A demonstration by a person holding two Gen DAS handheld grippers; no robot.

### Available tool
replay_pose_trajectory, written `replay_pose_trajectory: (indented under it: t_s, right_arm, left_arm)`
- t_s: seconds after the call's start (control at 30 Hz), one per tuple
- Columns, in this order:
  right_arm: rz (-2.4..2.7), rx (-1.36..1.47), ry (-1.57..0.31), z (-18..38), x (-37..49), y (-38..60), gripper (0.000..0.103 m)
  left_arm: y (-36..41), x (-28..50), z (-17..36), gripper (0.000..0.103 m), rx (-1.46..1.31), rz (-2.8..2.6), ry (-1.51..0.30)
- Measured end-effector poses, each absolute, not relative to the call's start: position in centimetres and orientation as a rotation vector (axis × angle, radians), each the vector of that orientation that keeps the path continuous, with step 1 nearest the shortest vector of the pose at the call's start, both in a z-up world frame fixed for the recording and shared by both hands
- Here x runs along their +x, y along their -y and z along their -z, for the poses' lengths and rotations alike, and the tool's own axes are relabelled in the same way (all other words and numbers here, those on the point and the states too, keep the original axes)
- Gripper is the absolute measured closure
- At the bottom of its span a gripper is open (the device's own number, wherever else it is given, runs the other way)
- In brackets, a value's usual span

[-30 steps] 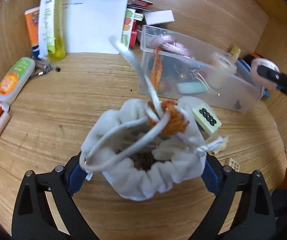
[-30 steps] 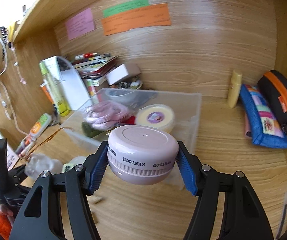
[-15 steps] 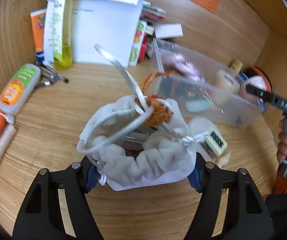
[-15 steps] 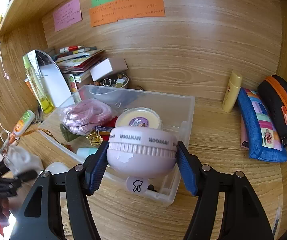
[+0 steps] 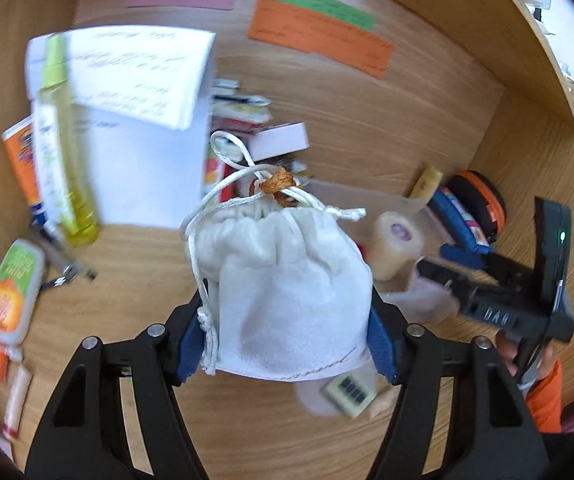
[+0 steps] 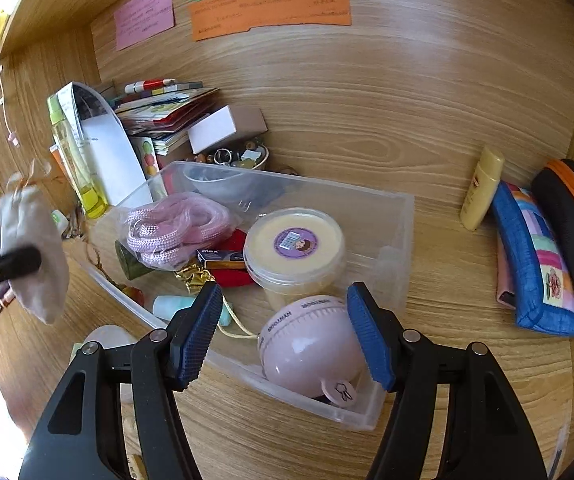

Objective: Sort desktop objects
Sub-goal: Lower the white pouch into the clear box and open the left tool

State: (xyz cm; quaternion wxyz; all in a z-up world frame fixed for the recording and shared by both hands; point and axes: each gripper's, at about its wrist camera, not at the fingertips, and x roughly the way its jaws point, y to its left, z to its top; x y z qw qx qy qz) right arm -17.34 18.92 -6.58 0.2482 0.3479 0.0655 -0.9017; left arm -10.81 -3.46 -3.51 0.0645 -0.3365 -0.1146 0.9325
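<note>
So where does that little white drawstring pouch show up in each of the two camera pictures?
Left wrist view: the white drawstring pouch fills the centre, pinched between the left gripper fingers.
Right wrist view: the same pouch hangs small at the far left edge.
Shared landmark: the orange note on the back wall.

White drawstring pouch (image 5: 287, 288) clamped in left gripper (image 5: 287, 344), above desk (image 5: 135, 248)

Both wrist views toward clear bin (image 6: 391, 216)
</note>
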Motion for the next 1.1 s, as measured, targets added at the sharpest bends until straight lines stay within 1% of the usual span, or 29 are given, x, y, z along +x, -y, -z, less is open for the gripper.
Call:
replay_pose_trajectory:
  t_s: [0.13, 0.27, 0.53, 0.67, 0.77, 0.9, 1.0, 1.07, 1.1]
  right_arm:
    - [2.457, 0.931, -0.176, 6.6, -17.1, -19.0, 0.042]
    - [2.454, 0.906, -0.127, 6.0, -16.9, -19.8, 0.042]
    - [2.433, 0.895, -0.075, 5.7, -16.7, -20.4, 0.041]
    - [2.422, 0.876, -0.089, 5.4, -16.1, -20.1, 0.041]
    - [2.415, 0.866, -0.114, 5.4, -15.7, -19.8, 0.04]
    - [2.412, 0.855, -0.145, 5.4, -15.4, -19.2, 0.034]
    - [2.4, 0.853, -0.158, 5.5, -15.2, -18.9, 0.034]
    - [2.39, 0.856, -0.17, 5.6, -15.1, -18.7, 0.034]
    - [2.385, 0.857, -0.174, 5.6, -15.0, -18.6, 0.034]
  left_arm:
    - [2.3, -13.0, 3.3, 0.038, -1.015, -2.788, 0.322]
    - [2.1, -15.3, 3.6, 0.039, -1.037, -2.778, 0.32]
    - [0.6, -18.0, 4.5, 0.039, -1.069, -2.789, 0.205]
    - [0.2, -19.6, 5.1, 0.038, -1.114, -2.775, 0.184]
    - [-0.7, -20.6, 5.7, 0.038, -1.138, -2.783, 0.113]
    - [-1.7, -20.8, 5.8, 0.038, -1.141, -2.801, 0.023]
    - [-1.3, -20.0, 5.1, 0.037, -1.132, -2.808, 0.03]
    - [-1.0, -19.2, 4.4, 0.035, -1.114, -2.814, 0.044]
    - [-0.9, -18.6, 4.0, 0.032, -1.097, -2.822, 0.041]
